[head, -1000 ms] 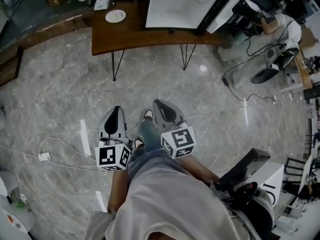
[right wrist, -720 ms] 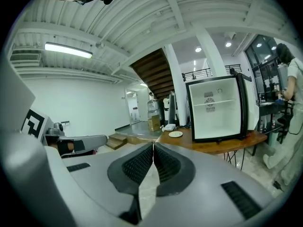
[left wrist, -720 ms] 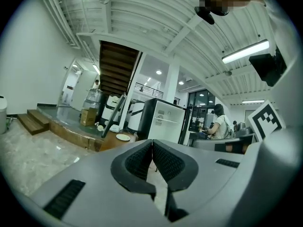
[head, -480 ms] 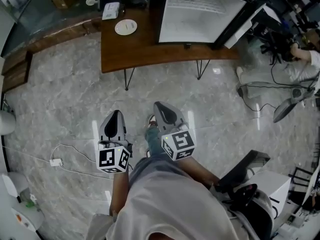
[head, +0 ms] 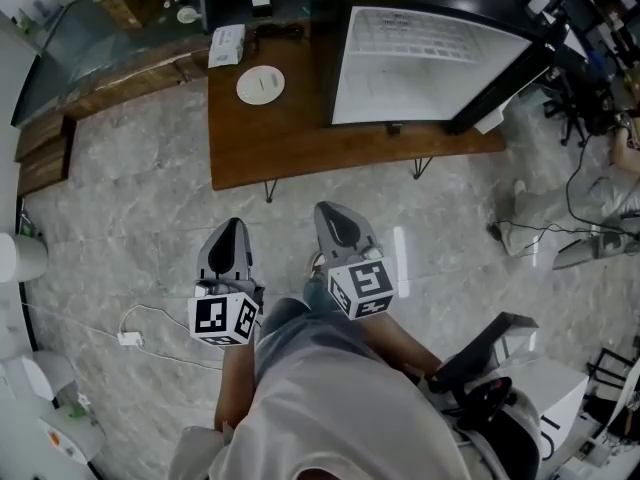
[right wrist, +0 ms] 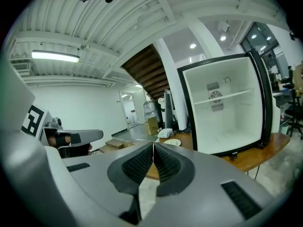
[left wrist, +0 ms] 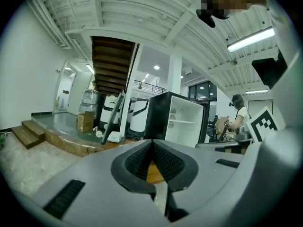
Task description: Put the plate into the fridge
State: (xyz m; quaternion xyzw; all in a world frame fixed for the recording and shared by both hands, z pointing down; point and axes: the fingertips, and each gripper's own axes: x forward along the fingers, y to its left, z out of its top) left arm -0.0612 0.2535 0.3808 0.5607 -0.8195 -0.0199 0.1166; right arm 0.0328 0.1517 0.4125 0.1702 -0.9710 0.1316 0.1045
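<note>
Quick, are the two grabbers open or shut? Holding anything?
Left gripper: shut, holding nothing.
Right gripper: shut, holding nothing.

A wooden desk (head: 300,143) on hairpin legs stands on the grey marble floor (head: 120,218); a white cable (head: 128,339) lies nearby.

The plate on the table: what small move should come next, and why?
Probably step toward the table: the plate lies there beside the open fridge, and the left gripper and right gripper, both shut and empty, are short of it.
</note>
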